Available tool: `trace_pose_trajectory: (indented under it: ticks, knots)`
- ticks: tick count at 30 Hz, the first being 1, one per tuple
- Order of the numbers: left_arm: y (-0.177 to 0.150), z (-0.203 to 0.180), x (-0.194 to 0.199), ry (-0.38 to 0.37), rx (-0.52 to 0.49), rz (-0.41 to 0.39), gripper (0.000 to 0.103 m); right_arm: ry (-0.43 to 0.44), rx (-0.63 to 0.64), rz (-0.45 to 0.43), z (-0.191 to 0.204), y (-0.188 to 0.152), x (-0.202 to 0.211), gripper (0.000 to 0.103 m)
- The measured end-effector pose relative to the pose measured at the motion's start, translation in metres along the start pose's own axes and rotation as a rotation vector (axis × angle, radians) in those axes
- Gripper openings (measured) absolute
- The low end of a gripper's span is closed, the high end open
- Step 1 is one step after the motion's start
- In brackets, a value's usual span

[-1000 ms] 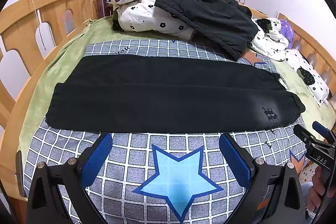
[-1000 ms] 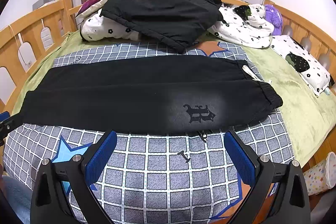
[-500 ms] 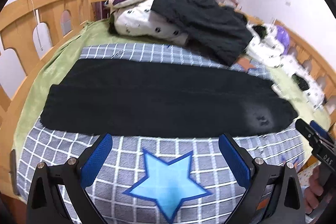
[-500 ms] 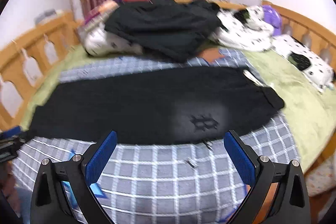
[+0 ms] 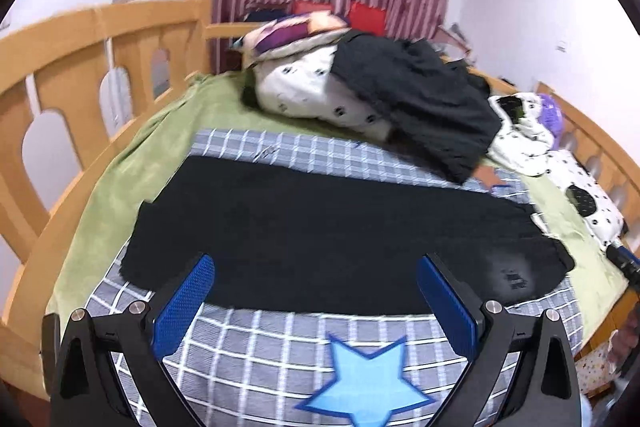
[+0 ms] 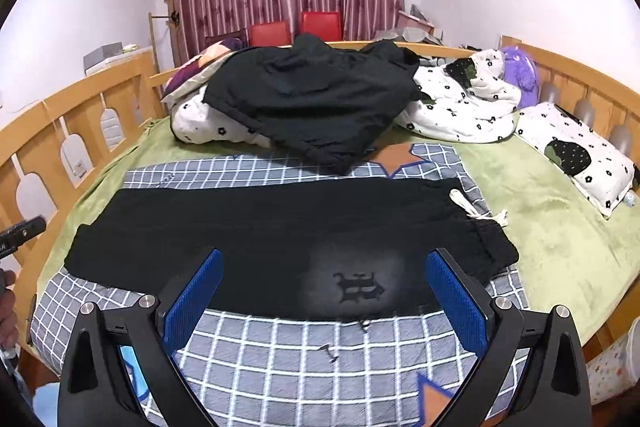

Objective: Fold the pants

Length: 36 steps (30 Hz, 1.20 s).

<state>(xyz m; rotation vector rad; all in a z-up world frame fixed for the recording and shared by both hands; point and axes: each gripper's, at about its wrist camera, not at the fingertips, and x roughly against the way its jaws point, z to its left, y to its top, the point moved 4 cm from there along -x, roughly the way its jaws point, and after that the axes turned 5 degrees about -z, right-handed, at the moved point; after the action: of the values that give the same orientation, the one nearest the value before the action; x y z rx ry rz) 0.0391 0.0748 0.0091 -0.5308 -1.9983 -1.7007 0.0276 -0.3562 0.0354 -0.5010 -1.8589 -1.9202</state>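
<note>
Both the left gripper (image 5: 314, 301) and right gripper (image 6: 322, 297) have jaws wide, empty; risk is pinching the checked blanket (image 6: 280, 351) along with the pants (image 6: 280, 239).

Even indoor light, soft shadows — left wrist view motion-blurred, right sharp; fisheye bending edges.

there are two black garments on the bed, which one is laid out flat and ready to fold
The black pants nearest the grippers, spread lengthwise across the checked blanket, with a gothic emblem and white drawstring. The other black garment lies crumpled on the bedding behind.
</note>
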Motion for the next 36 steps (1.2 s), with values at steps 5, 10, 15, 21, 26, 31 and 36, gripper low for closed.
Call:
trace_pose_trajectory:
  ticks: [5, 10, 15, 21, 26, 31, 36]
  knots:
    - [-0.03, 0.046, -0.046, 0.066, 0.046, 0.093, 0.101, -0.06, 0.044, 0.049, -0.033, -0.012, -0.043, 0.094]
    - [-0.069, 0.091, -0.097, 0.054, 0.161, 0.203, 0.098, -0.012, -0.068, 0.205, -0.071, -0.06, -0.103, 0.067]
    - [-0.115, 0.116, -0.124, 0.0, 0.251, 0.25, 0.092, 0.017, -0.194, 0.256, -0.099, -0.112, -0.132, 0.063]
    - [-0.129, 0.136, -0.146, -0.093, 0.4, 0.203, 0.09, 0.025, -0.308, 0.25, -0.12, -0.142, -0.147, 0.07]
    - [-0.125, 0.133, -0.168, -0.079, 0.409, 0.215, 0.09, 0.041, -0.422, 0.246, -0.128, -0.146, -0.173, 0.072]
    - [-0.115, 0.132, -0.18, 0.032, 0.419, 0.215, 0.058, 0.052, -0.539, 0.218, -0.125, -0.146, -0.192, 0.033]
    - [-0.1, 0.13, -0.17, 0.085, 0.281, 0.213, 0.016, 0.029, -0.383, 0.153, -0.105, -0.116, -0.185, 0.02]
